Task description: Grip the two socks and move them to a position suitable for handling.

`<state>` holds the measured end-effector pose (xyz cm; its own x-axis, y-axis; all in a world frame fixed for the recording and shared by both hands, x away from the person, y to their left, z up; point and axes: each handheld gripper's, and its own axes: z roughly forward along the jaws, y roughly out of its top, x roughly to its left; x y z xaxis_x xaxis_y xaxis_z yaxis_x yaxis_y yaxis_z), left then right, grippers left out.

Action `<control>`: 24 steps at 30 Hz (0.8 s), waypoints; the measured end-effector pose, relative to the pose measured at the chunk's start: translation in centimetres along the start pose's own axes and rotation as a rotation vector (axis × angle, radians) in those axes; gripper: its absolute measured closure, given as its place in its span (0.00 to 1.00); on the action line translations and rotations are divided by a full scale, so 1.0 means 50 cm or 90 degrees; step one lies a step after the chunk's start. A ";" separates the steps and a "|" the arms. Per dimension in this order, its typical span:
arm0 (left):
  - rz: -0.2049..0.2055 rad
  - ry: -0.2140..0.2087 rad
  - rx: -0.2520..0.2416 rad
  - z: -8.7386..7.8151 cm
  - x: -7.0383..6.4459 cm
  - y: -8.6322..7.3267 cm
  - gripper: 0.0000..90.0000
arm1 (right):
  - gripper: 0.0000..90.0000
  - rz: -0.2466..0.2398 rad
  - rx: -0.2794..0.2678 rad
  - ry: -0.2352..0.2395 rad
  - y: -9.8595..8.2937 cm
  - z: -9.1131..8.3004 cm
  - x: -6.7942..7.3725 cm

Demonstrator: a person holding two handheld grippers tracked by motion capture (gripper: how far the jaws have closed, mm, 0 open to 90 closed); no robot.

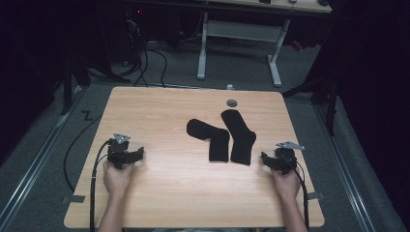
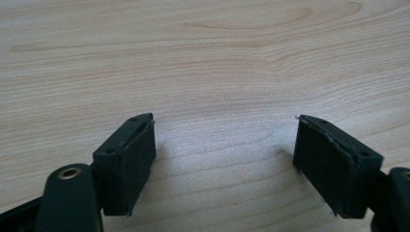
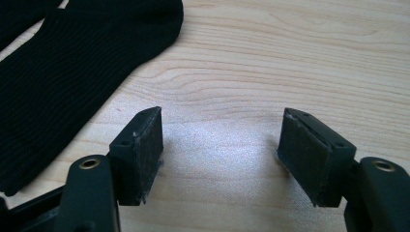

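Two black socks lie flat on the wooden surface (image 1: 159, 193), right of centre: the left sock (image 1: 211, 138) is bent, its foot pointing left and its leg running toward the near edge; the right sock (image 1: 240, 137) lies just beside it, straighter, the two legs side by side and about touching near their cuffs. A small grey disc (image 1: 232, 102) sits farther back, apart from both. Left tool (image 1: 140, 153) rests low on the surface at the left, well apart from the socks, jaws spread wide with bare wood between them in the left gripper view (image 2: 225, 159). Right tool (image 1: 264, 157) sits near the right sock's cuff, not touching; jaws also wide and empty (image 3: 220, 154), sock fabric at the upper left of the right gripper view (image 3: 63, 82). My read: start position, nothing grasped yet, likely pairing or folding the socks. Next move probably calls for the right tool to slide left to the near cuff, drop one jaw flat to the wood and pinch a single layer; thin knit may bunch or drag the neighbouring sock along.
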<state>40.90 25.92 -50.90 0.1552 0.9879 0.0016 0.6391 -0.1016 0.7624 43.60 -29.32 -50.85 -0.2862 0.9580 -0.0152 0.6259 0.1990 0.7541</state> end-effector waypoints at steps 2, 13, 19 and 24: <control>0.000 0.000 0.000 0.000 0.000 0.000 0.26 | 0.36 0.000 0.000 0.000 0.000 0.000 0.000; 0.001 -0.003 -0.003 0.000 0.000 0.000 0.29 | 0.36 0.000 0.000 0.000 0.000 0.000 0.000; 0.000 -0.002 -0.003 0.000 0.000 0.000 0.29 | 0.36 0.000 0.000 0.000 0.000 0.000 0.000; -0.001 -0.002 -0.003 0.000 0.000 0.000 0.29 | 0.36 -0.001 0.000 0.000 0.000 0.000 -0.001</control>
<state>40.89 25.94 -50.89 0.1571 0.9876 -0.0014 0.6354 -0.1000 0.7657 43.64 -29.34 -50.84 -0.2879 0.9575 -0.0166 0.6249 0.2009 0.7545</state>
